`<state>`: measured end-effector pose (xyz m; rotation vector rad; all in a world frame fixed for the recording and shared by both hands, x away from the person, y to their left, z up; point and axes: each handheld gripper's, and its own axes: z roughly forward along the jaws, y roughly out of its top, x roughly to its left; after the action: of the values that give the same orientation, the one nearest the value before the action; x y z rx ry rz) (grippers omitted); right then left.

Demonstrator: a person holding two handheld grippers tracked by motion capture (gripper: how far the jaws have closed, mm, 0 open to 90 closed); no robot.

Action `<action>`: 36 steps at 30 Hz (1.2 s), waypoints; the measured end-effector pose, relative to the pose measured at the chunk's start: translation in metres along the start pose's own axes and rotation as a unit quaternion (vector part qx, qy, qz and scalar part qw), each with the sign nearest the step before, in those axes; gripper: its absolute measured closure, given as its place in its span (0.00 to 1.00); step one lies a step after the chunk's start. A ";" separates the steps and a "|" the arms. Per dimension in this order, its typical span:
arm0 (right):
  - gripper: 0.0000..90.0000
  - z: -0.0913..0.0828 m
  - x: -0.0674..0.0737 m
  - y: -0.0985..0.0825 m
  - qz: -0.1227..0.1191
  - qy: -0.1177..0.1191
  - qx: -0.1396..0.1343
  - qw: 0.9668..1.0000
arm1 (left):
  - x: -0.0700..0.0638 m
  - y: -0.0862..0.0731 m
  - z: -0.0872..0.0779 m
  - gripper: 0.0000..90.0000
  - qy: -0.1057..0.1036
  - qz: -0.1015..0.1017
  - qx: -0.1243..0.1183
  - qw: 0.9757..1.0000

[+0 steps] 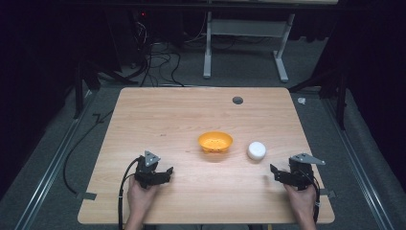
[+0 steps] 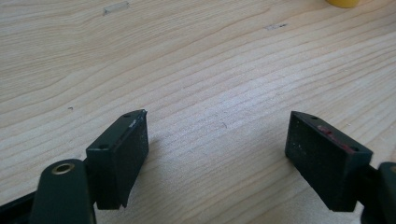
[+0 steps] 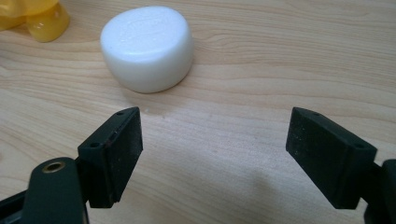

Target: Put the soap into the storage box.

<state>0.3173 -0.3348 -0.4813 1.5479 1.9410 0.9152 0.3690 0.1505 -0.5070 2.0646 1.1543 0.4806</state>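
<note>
1. Wooden table (image 1: 201,201): a pale, grained top with rounded corners; its bare surface runs beneath both grippers. A small dark round grommet (image 1: 237,100) sits near its far edge, well apart from everything else.

2. Grey carpeted floor (image 1: 383,158): surrounds the table; black cables (image 1: 158,62) lie on it beyond the far left corner, and a white desk frame (image 1: 246,33) stands farther back.

3. Left gripper (image 1: 167,171): held in the person's left hand (image 1: 139,196) near the table's front left. In the left gripper view its jaws (image 2: 217,158) stand wide apart, with only bare wood between them. It points toward the middle of the table.

4. Right gripper (image 1: 274,170): held in the person's right hand (image 1: 300,199) near the table's front right. In the right gripper view its jaws (image 3: 215,158) stand apart over bare wood, clamped on nothing. It points toward the white object.

5. Yellow bowl (image 1: 215,142): upright near the table's middle, between the two grippers and farther from the person. Its edge shows at the top left of the right gripper view (image 3: 32,16) and at the top right of the left gripper view (image 2: 343,3).

6. White round puck-shaped object (image 1: 256,150): rests flat on the table, just beside the bowl on its right, not touching it. In the right gripper view (image 3: 147,46) it lies ahead of the jaws and to their left, near the left jaw but apart from it; faint embossing marks its top, too small to read.
</note>
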 end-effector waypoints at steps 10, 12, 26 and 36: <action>0.21 -0.006 0.011 0.000 -0.008 0.013 -0.008 1.000 | 0.000 0.000 0.000 0.24 0.000 0.000 -0.001 1.000; 0.21 -0.008 0.015 0.000 -0.012 0.017 -0.010 1.000 | 0.000 0.000 0.000 0.24 0.000 0.000 -0.001 1.000; 0.19 -0.008 0.040 0.013 -0.033 0.035 -0.016 0.999 | 0.000 0.000 0.000 0.24 -0.002 0.000 -0.001 1.000; 0.18 -0.004 0.052 0.026 -0.045 0.044 -0.025 0.998 | 0.000 0.000 0.000 0.24 -0.005 -0.001 -0.002 1.000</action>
<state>0.3184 -0.2815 -0.4573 1.4016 2.0152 1.0025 0.3691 0.1509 -0.5070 2.0609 1.1476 0.4698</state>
